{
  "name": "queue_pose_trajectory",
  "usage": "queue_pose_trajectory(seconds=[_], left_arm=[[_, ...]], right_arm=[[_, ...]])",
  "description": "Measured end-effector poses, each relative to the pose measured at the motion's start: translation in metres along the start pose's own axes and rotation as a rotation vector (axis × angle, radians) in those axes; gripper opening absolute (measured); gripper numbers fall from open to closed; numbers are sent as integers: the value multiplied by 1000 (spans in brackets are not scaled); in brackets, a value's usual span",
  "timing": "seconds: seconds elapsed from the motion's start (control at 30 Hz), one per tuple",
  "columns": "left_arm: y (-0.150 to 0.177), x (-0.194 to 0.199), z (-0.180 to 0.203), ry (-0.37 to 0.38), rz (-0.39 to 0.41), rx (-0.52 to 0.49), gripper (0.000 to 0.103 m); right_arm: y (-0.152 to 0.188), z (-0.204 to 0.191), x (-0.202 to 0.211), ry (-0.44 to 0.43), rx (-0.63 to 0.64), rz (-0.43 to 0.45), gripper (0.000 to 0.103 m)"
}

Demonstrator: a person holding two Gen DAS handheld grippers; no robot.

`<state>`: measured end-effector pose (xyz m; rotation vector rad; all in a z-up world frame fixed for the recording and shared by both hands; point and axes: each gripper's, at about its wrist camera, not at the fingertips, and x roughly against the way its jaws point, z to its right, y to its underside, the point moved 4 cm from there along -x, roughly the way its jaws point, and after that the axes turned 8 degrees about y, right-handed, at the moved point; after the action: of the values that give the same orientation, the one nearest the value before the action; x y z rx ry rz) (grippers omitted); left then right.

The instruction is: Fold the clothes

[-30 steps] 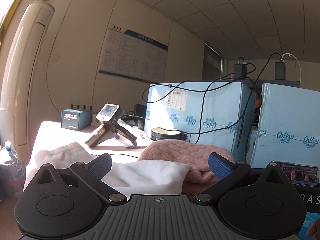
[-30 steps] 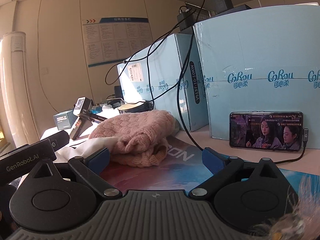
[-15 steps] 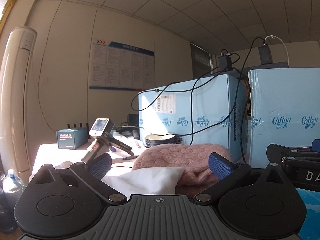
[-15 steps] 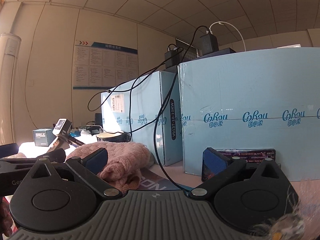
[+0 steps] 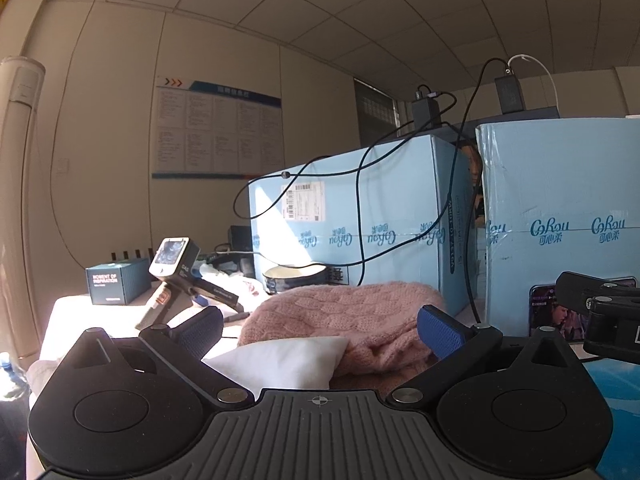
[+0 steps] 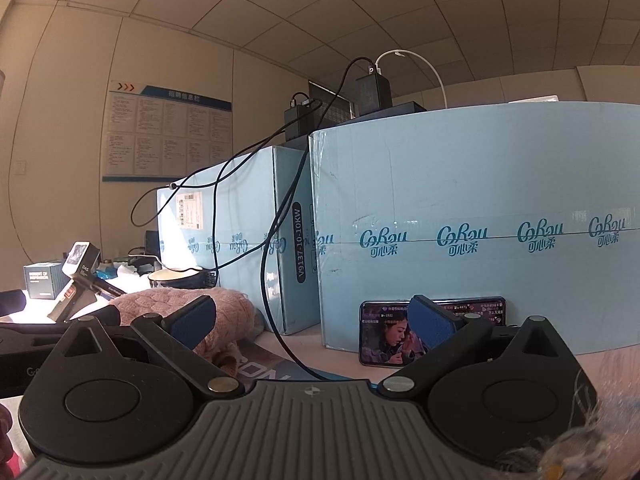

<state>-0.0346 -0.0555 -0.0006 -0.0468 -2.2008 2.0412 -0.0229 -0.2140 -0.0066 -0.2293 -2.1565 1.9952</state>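
A pink knitted garment (image 5: 344, 316) lies bunched on the table, with a white cloth (image 5: 280, 360) in front of it. My left gripper (image 5: 320, 326) is open and empty, held just short of both, its blue pads to either side of them. My right gripper (image 6: 312, 316) is open and empty, further right; the pink garment (image 6: 176, 300) shows behind its left finger (image 6: 192, 316). The right gripper's body shows at the right edge of the left wrist view (image 5: 600, 312).
Two large light-blue cartons (image 6: 472, 220) stand behind the clothes with black cables (image 6: 276, 240) hanging over them. A phone (image 6: 384, 336) playing video leans on the right carton. A handheld device (image 5: 176, 276), a small dark box (image 5: 112, 282) and a bowl (image 5: 296, 276) sit at the back left.
Both grippers have dropped lower and tilted up, so the view now skims the table top and shows more ceiling. The clothes have not moved. Both stay open.
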Motion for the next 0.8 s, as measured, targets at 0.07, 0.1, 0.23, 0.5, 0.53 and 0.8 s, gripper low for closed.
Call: queue_pose_trajectory(seconds=[0.07, 0.1, 0.23, 0.5, 0.53, 0.8], left_arm=[[0, 1, 0, 7, 4, 4, 103], [0, 1, -1, 9, 3, 5, 103], [0, 1, 0, 23, 0, 11, 103], [0, 2, -3, 17, 2, 23, 103], [0, 2, -3, 16, 3, 25, 103], [0, 2, -3, 17, 4, 26, 103]], right_arm=[[0, 1, 1, 30, 0, -3, 103], [1, 1, 1, 45, -1, -6, 103], [1, 6, 5, 84, -25, -7, 103], [2, 6, 4, 75, -28, -20, 103], [2, 6, 4, 75, -27, -21, 103], [2, 4, 2, 68, -24, -26, 103]])
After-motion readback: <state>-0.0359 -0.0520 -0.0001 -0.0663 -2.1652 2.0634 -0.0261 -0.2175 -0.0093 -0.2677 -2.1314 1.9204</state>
